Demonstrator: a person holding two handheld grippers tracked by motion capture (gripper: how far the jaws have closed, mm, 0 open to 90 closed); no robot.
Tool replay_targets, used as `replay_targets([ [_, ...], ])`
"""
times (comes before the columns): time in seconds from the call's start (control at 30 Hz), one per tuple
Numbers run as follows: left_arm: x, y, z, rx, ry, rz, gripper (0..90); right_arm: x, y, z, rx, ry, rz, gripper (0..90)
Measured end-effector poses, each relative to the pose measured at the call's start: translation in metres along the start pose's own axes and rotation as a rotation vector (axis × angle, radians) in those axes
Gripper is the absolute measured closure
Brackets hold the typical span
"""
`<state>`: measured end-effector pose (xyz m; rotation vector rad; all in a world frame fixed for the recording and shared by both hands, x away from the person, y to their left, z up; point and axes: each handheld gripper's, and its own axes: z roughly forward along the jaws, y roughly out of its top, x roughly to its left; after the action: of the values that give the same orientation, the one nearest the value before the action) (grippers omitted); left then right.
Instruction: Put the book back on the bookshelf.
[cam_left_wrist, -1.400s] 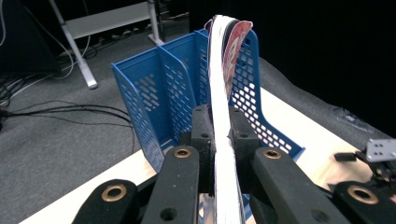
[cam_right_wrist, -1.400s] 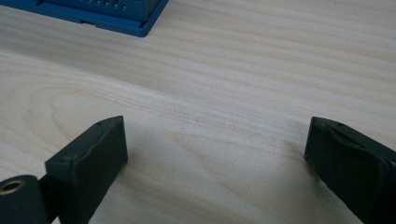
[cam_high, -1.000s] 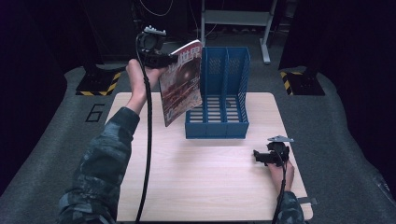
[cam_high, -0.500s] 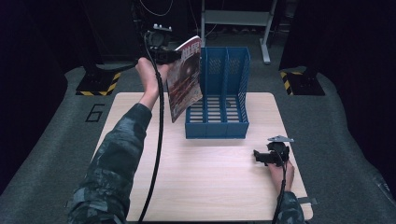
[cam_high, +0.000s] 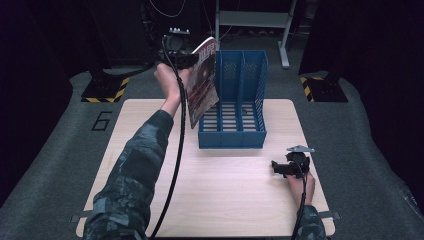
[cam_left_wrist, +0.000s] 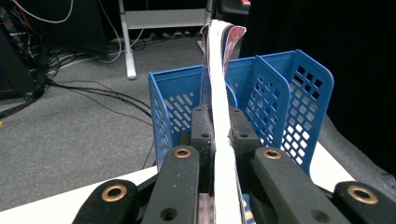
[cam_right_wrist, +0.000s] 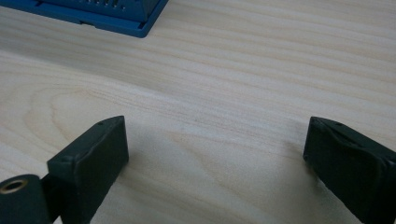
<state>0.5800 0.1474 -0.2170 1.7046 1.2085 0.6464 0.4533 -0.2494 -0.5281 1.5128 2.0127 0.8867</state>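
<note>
A magazine (cam_high: 202, 82) with a dark red cover hangs upright above the table's far left, its top edge clamped in my left gripper (cam_high: 192, 59). In the left gripper view the magazine's white page edge (cam_left_wrist: 219, 102) runs up between the two pads, which press on it. Its lower part overlaps the left wall of a blue slotted file rack (cam_high: 235, 110), also seen as the rack (cam_left_wrist: 280, 98) just behind the magazine. My right gripper (cam_high: 277, 167) rests low over the table near the front right, jaws wide apart over bare wood (cam_right_wrist: 215, 140).
The light wooden table (cam_high: 150, 125) ends at grey carpet on all sides. A corner of the blue rack's base (cam_right_wrist: 140, 23) lies ahead of the right gripper. Black-and-yellow striped blocks (cam_high: 105, 92) and a metal stand (cam_high: 255, 20) stand beyond the table.
My left hand has carried the magazine to the right and a little down, closer to the rack's left compartment. The right gripper has stayed where it was.
</note>
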Motion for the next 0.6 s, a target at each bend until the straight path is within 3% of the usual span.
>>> replay_targets([
  [0.13,-0.002,-0.001,0.005,-0.017,0.011,-0.028,84.1,0.0,0.0,0.0,0.0,0.0,0.0,6.1],
  [0.27,-0.005,-0.001,0.01,-0.023,0.02,-0.018,84.1,0.0,0.0,0.0,0.0,0.0,0.0,6.1],
  [0.6,-0.01,-0.006,0.02,-0.047,0.029,-0.093,84.1,0.0,0.0,0.0,0.001,0.003,-0.002,6.1],
])
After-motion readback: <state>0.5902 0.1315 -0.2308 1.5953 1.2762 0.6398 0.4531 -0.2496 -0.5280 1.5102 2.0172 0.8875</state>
